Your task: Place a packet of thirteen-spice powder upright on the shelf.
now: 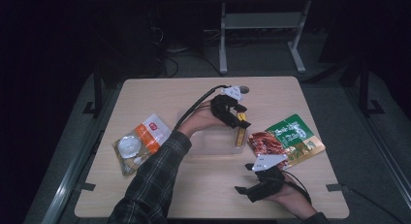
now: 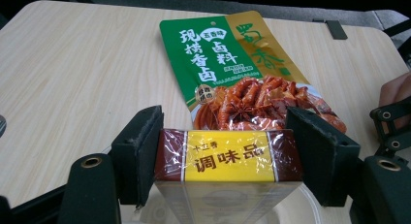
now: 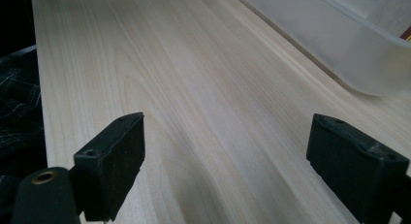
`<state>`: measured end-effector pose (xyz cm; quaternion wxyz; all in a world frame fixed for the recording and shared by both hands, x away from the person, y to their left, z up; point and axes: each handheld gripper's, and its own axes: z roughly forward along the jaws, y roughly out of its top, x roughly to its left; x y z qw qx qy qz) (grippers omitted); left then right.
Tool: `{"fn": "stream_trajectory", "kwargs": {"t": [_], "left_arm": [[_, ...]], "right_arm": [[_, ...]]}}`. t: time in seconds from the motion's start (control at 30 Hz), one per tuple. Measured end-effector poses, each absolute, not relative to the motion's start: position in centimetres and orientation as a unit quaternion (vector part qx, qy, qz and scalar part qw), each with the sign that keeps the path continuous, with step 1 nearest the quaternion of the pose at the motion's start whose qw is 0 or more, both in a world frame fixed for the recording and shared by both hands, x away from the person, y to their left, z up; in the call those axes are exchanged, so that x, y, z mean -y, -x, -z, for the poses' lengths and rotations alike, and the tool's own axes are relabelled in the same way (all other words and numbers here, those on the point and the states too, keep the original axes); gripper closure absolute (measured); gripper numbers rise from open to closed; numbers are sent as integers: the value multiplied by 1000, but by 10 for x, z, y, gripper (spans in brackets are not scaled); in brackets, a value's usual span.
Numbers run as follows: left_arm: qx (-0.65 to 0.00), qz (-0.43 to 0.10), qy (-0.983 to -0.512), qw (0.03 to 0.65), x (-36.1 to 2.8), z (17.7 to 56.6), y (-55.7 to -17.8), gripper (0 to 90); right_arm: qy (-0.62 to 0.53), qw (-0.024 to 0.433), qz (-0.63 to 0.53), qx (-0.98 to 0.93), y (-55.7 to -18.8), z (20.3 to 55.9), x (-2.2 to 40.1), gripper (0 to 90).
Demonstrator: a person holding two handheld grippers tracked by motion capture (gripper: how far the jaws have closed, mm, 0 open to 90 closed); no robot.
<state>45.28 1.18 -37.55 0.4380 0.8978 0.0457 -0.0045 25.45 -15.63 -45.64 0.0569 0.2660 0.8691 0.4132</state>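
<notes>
Yellow and dark brown, the label of the small seasoning box point(image 2: 228, 158) sits squarely between the two black pads of the left hand-held gripper point(image 2: 228, 156), which is clamped on its sides. In the high view that left hand-held gripper point(image 1: 236, 118) holds the box point(image 1: 240, 133) upright at the right-hand end of a clear plastic container point(image 1: 213, 149) in the middle of the pale wooden tabletop point(image 1: 160, 95). Just beyond the box lies a green and gold spice pouch point(image 2: 232, 64), flat on the wood, printed with red braised food. An orange and white packet point(image 1: 140, 141) lies well apart at the left. The right hand-held gripper point(image 1: 252, 187) rests near the front edge, its jaws spread wide with nothing but bare wood between them.
</notes>
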Motion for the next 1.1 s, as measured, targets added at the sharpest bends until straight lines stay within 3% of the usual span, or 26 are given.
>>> {"fn": "stream_trajectory", "kwargs": {"t": [0.23, 0.6, 1.1], "left_arm": [[-58, 0, -889, 454, -23, 360, -442, 236], [-105, -26, -886, 452, -63, 338, -417, 229], [-155, -48, -897, 411, -112, 349, -377, 229]], "right_arm": [[-262, 57, -415, -869, -254, 457, 157, 132], [-261, 58, -410, -872, -254, 457, 156, 132], [-257, 62, -407, -874, -254, 458, 155, 132]]}}
